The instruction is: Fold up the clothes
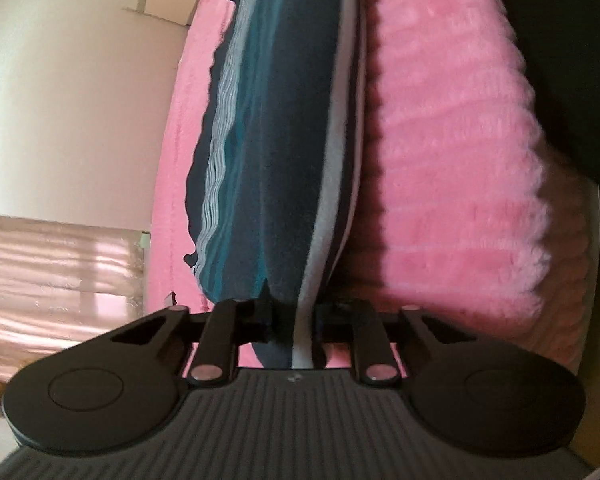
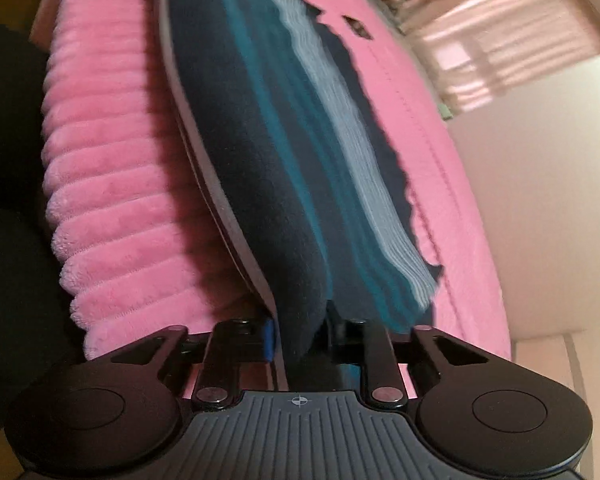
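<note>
Left wrist: both claws (image 1: 292, 320) (image 2: 300, 332) clamp a seemingly folded navy-teal striped garment (image 1: 276, 128) (image 2: 268, 128).

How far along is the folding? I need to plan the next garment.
Mid-fold. Done: the striped garment already looks doubled, with layered edges. In hand: the left gripper and the right gripper each clamp an end, lifting it off the pink blanket. Left: lay it down, finish folding.

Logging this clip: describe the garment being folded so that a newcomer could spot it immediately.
Start at the pink ribbed plush blanket covering the surface. On it lies the striped garment, pinched at its near edge by both tools. Its navy, teal and pale blue bands make it the only dark thing against all the pink.
</note>
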Action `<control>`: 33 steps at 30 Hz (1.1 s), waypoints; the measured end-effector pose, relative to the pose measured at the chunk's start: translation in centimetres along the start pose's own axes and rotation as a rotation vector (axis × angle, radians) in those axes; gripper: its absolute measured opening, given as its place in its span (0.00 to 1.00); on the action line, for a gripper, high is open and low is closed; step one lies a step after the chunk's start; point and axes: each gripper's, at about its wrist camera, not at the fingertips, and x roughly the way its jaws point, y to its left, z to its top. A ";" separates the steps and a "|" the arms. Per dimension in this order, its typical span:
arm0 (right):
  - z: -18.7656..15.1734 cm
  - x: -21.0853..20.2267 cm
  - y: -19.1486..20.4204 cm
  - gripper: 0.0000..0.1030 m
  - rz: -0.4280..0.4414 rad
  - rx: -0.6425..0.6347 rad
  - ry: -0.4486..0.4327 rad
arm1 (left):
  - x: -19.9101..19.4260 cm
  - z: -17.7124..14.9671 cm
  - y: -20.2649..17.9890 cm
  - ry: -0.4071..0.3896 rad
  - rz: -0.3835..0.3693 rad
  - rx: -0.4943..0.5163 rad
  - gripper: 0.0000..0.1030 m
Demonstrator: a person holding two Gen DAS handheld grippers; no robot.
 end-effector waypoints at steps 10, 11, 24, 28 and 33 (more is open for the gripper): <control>-6.6 -4.7 0.8 0.17 -0.029 0.067 0.113 | -11.5 3.3 1.4 -0.191 -0.195 -0.206 0.10; -6.7 -4.8 1.3 0.21 -0.035 0.070 0.117 | -12.1 3.8 0.6 -0.202 -0.216 -0.205 0.11; 3.0 -10.9 6.6 0.77 0.058 0.080 -0.203 | -14.1 1.6 -0.4 -0.212 -0.281 -0.390 0.18; 8.0 -9.1 7.7 0.77 0.137 0.024 -0.317 | -14.1 1.5 0.8 -0.227 -0.305 -0.467 0.17; 12.7 -6.3 8.6 0.68 0.210 -0.047 -0.374 | -14.3 0.9 2.5 -0.244 -0.332 -0.507 0.17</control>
